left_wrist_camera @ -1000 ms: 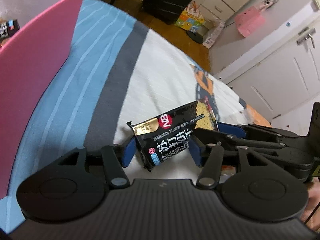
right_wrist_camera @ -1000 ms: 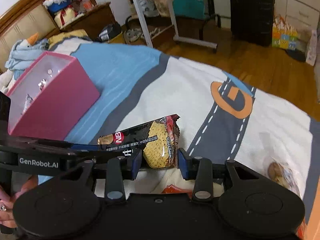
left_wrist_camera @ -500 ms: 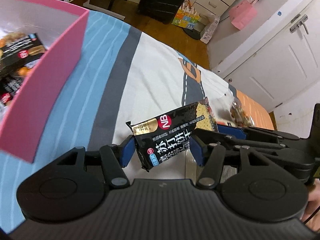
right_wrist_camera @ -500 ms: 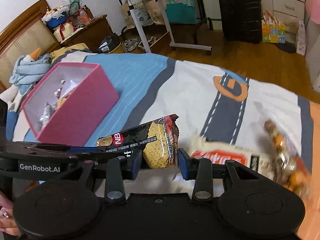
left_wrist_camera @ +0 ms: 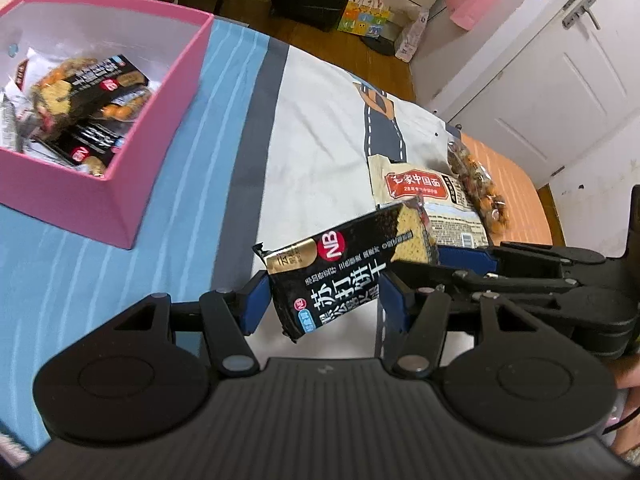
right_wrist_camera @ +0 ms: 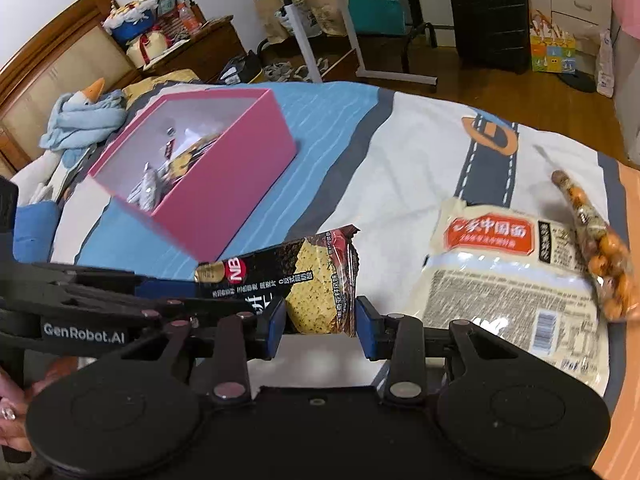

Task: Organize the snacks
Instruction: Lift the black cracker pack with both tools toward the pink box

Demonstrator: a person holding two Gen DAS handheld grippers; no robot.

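On top of the bed cover [right_wrist_camera: 400, 168], with its blue stripes, grey band and little road print, sits a pink box [right_wrist_camera: 224, 200]. It is at about ten o'clock from the grippers, well apart from them. Black and orange snack packs [left_wrist_camera: 86, 92] already lie inside it. At about two o'clock a cream noodle bag [right_wrist_camera: 508, 280] lies flat on the cover, and a clear bag of orange nuts [right_wrist_camera: 600, 244] rests on its far edge. On the wooden floor past the bed stand a black suitcase [right_wrist_camera: 488, 12] and a white rolling table [right_wrist_camera: 344, 20]. A stuffed goose in a blue scarf [right_wrist_camera: 86, 116] lies by the headboard. Nothing sits between the grippers and the box but bare cover.

Both grippers tilt down toward the bed and sit side by side. The left gripper [left_wrist_camera: 320, 300] pinches one end of the black cracker pack [left_wrist_camera: 340, 264] between its blue pads [left_wrist_camera: 252, 304], which sit at a middle width. The right gripper [right_wrist_camera: 320, 320] pinches the other end, where a yellow cracker is printed. Part of a hand [right_wrist_camera: 12, 412] shows at the bottom left of the right view.

The cracker pack hangs in the air above the cover, stretched between the two grippers. It is black and shiny with white letters, a red round mark and a gold tab. It looks flat and a bit tilted.
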